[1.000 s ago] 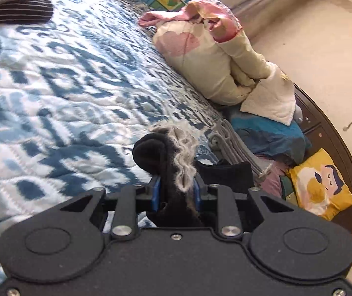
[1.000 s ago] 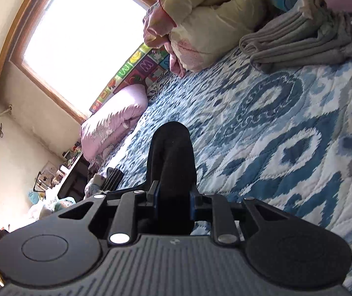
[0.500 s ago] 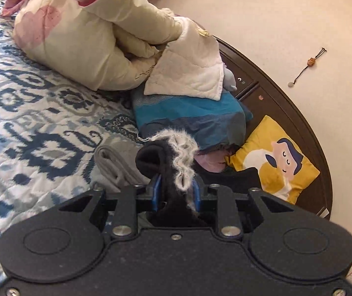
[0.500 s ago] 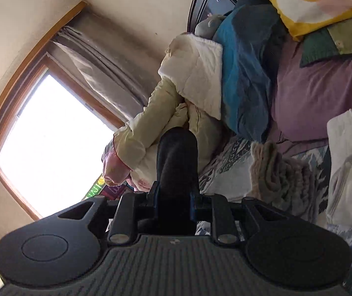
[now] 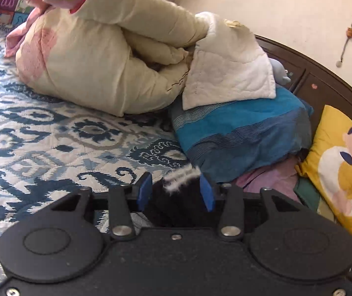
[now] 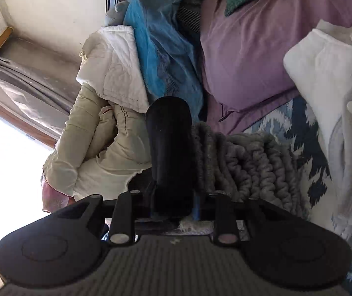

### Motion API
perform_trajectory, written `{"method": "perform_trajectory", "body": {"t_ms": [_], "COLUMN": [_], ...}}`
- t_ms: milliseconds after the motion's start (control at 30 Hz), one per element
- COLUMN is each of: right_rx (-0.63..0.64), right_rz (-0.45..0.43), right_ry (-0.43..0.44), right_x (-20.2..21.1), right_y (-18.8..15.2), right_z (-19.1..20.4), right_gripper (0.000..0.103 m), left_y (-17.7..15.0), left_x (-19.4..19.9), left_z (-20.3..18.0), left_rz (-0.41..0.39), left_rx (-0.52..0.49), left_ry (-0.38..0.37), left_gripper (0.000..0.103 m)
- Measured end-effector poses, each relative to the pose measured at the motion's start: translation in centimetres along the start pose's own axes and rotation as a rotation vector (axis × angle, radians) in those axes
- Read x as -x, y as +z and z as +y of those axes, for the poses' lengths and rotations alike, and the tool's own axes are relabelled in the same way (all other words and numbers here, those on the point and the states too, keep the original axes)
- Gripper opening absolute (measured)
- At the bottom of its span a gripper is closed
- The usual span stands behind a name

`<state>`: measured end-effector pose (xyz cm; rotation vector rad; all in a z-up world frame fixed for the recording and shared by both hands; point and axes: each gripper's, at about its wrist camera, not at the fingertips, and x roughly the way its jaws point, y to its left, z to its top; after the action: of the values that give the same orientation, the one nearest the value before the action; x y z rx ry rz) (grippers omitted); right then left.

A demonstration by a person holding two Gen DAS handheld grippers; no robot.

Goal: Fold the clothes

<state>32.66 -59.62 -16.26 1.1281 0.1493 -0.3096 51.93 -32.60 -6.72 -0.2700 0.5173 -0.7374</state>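
Through the left wrist camera, my left gripper point(image 5: 176, 191) has its blue pads spread wide, and the black garment point(image 5: 176, 202) with its fuzzy pale trim sits loose in the gap between them, gripped by nothing on this side. Beyond lies the blue patterned quilt point(image 5: 52, 135), then the rolled cream comforter point(image 5: 101, 56), a white quilted pad point(image 5: 230, 74) lying on a teal striped pillow point(image 5: 240, 135), and a yellow cartoon cushion point(image 5: 341, 172) against the dark headboard point(image 5: 324, 79). If I pull this hand away carelessly, a pad could snag the trim and drag the fold apart.

Through the right wrist camera, my right gripper point(image 6: 173, 197) is closed tight on the same black garment point(image 6: 171, 148), which stands up between the fingers as a dark rolled tube. A folded grey knit point(image 6: 247, 162) lies just beside it, maybe touching; the fisheye makes that hard to judge. Beyond are a purple pillow point(image 6: 250, 54), a white garment point(image 6: 328, 74) and the curtain point(image 6: 27, 86) by the window. With only one side holding, I judge the free end may sag and unroll. The grey knit also crowds the landing spot, so setting down here risks disturbing that pile.
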Motion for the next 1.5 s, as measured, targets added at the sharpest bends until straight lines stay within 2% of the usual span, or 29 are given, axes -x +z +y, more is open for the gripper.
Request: {"method": "perform_trajectory", "body": {"t_ms": [100,200,300,333,367,400,433,467,533,600,633,700,733,767,800,900,967,1000,1100,1167,1200,1333,1500], "right_rx": [0.052,0.139,0.225,0.251,0.268,0.284,0.300,0.316,0.349,0.381,0.397,0.429,0.445,0.461,0.477,0.525,0.557,0.578,0.713,0.801,0.835,0.930,0.973], "right_rz": [-0.008,0.037,0.083,0.100,0.123,0.147,0.170,0.193,0.240,0.286,0.309,0.356,0.379,0.403,0.426,0.496,0.543,0.567,0.651,0.680,0.683,0.699,0.699], "right_ry": [0.006,-0.022,-0.050,-0.057,-0.053,-0.048,-0.043,-0.039,-0.029,-0.020,-0.015,-0.006,-0.001,0.004,0.009,0.023,0.033,0.040,0.064,0.074,0.085,0.123,0.127], "right_x": [2.8,1.3,-0.3,-0.5,0.5,1.5,2.5,3.5,5.5,7.4,8.4,10.4,11.4,12.4,13.4,16.4,18.4,19.5,23.7,26.4,27.7,32.5,36.1], "right_y": [0.6,0.6,0.7,0.7,0.3,-0.1,-0.5,-0.9,-1.7,-2.5,-2.9,-3.7,-4.1,-4.5,-4.8,-6.0,-6.8,-7.4,-11.7,-14.2,-15.4,-19.9,-22.0], "right_z": [0.2,1.2,2.1,2.4,2.9,3.3,3.7,4.1,5.0,5.8,6.2,7.1,7.5,7.9,8.3,9.6,10.4,10.9,13.1,14.6,15.3,17.5,18.5], "right_gripper": [0.036,0.036,0.036,0.035,0.039,0.044,0.045,0.026,0.001,0.001,0.010,0.043,0.073,0.080,0.080,0.083,0.098,0.102,0.103,0.103,0.103,0.103,0.103], "left_y": [-1.3,-0.9,-0.9,-1.1,-1.4,-1.9,-2.4,-3.0,-4.2,-5.5,-6.1,-7.6,-8.3,-9.0,-9.7,-12.1,-13.6,-14.2,-15.2,-15.6,-15.7,-17.2,-19.6], "left_x": [0.9,0.5,1.5,2.4,3.3,4.5,6.3,8.3,12.6,16.9,19.0,24.0,26.4,28.6,30.7,37.4,41.8,44.2,50.3,54.1,55.8,60.5,62.5], "left_z": [-1.3,-3.1,-3.3,-2.8,-2.2,-1.7,-1.2,-0.8,0.2,0.9,1.1,1.4,1.5,1.4,1.4,1.2,1.1,1.1,0.8,0.3,-0.2,-2.7,-5.9], "left_rz": [-0.016,-0.022,-0.018,0.011,0.044,0.061,0.070,0.082,0.109,0.144,0.158,0.193,0.215,0.239,0.263,0.301,0.324,0.331,0.308,0.272,0.255,0.184,0.098], "left_rx": [-0.039,-0.090,-0.005,0.037,0.077,0.099,0.108,0.116,0.134,0.161,0.177,0.214,0.232,0.246,0.258,0.265,0.273,0.273,0.266,0.259,0.249,0.213,0.220], "left_ry": [-0.055,-0.083,-0.062,-0.044,-0.025,-0.009,-0.003,0.001,0.022,0.042,0.049,0.074,0.091,0.105,0.118,0.194,0.257,0.297,0.433,0.538,0.565,0.555,0.636], "left_gripper": [0.041,0.041,0.041,0.044,0.048,0.048,0.048,0.049,0.054,0.055,0.059,0.070,0.075,0.079,0.080,0.094,0.098,0.099,0.103,0.103,0.103,0.103,0.103]}}
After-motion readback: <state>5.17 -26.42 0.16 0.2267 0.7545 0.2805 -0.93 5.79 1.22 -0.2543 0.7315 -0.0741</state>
